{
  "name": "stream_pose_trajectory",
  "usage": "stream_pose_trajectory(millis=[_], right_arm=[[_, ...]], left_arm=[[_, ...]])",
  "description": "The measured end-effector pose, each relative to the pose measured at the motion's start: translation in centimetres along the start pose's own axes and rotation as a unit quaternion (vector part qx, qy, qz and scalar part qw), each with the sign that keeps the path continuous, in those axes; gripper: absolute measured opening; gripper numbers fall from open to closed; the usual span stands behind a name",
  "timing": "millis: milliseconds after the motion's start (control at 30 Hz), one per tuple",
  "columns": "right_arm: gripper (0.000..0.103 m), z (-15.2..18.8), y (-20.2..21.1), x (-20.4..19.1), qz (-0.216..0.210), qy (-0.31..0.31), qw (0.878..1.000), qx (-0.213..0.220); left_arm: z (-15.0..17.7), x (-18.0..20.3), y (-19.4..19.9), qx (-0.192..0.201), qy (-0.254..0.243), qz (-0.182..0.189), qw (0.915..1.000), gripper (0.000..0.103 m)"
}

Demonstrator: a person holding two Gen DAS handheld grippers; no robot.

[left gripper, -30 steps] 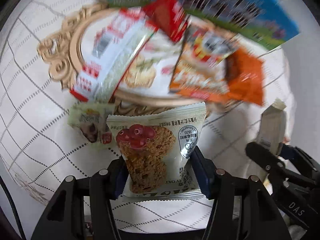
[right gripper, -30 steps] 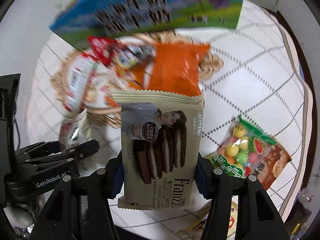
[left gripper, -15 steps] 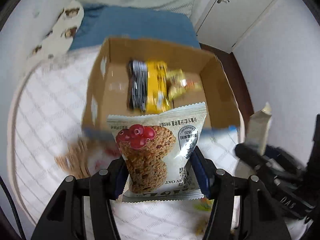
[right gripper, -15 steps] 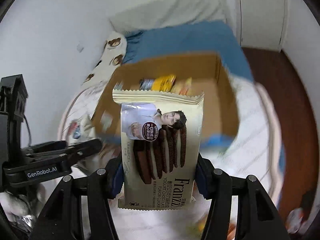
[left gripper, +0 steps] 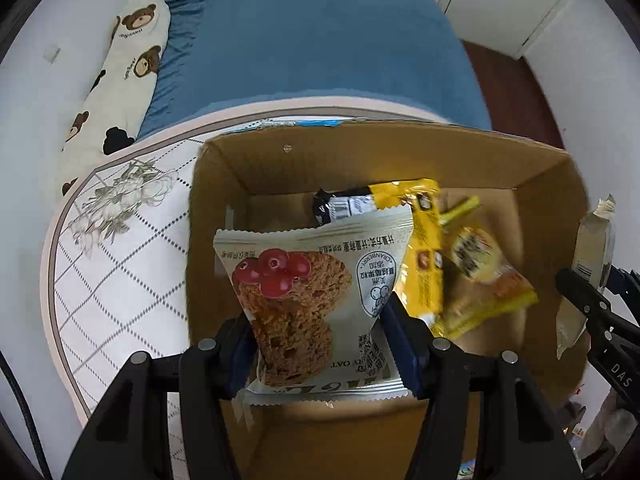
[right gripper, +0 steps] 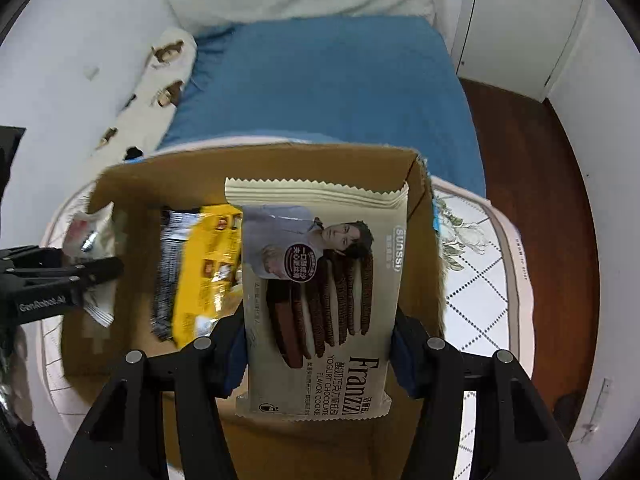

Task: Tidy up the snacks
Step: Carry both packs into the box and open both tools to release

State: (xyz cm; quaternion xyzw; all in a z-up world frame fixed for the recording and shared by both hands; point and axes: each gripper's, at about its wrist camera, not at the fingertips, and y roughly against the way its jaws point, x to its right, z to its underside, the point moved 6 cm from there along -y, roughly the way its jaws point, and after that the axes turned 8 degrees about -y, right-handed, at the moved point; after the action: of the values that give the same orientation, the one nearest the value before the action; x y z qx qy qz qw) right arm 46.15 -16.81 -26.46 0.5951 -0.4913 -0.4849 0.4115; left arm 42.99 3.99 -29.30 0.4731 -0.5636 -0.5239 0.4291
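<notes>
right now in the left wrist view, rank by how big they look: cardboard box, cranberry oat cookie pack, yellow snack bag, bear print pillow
1. cardboard box
2. cranberry oat cookie pack, though it is nearest the camera, so it looks larger than it is
3. bear print pillow and yellow snack bag: similar apparent size, at different depths, so not ranked

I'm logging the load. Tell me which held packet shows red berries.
The oat cookie packet in the left gripper: red cranberries on a brown cookie. The right gripper holds the Franzzi packet, chocolate sandwich cookies only.

Both packets now over cardboard box (left gripper: 400, 160).
</notes>
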Motion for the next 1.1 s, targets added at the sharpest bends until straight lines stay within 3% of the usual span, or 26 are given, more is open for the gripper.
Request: stream_pose_trajectory(millis=[200, 267, 333, 500, 1100], right_arm=[[0.064, -0.7, -4.0, 1.1, 0.008, -0.018, 0.999, -0.03], [0.08, -0.9, -5.1, 1.1, 0.019, -0.02, 0.999, -0.043], [0.089, -0.9, -5.6, 1.1, 0.016, -0.023, 0.999, -0.043], [0.089, -0.8, -6.0, 0.6, 0.017, -0.019, 0.999, -0.044], [0.089, 3.1, -1.8, -0.1, 0.007, -0.025, 1.0, -0.008]], left_arm=[[-1.2, -0.6, -3.1, -0.028, -0.008, -0.017, 0.9994, 0.057], [-1.3, -0.7, -3.6, -0.03, 0.0, -0.013, 0.9995, 0.067], [-1.4, -0.8, -4.2, -0.026, 0.009, 0.0, 0.9996, 0.086], [-1.0, -0.5, -4.6, -0.025, 0.016, 0.009, 0.9995, 0.086], [3.4, -0.9, 1.1, 0.063, 0.037, -0.007, 0.9973, 0.086]])
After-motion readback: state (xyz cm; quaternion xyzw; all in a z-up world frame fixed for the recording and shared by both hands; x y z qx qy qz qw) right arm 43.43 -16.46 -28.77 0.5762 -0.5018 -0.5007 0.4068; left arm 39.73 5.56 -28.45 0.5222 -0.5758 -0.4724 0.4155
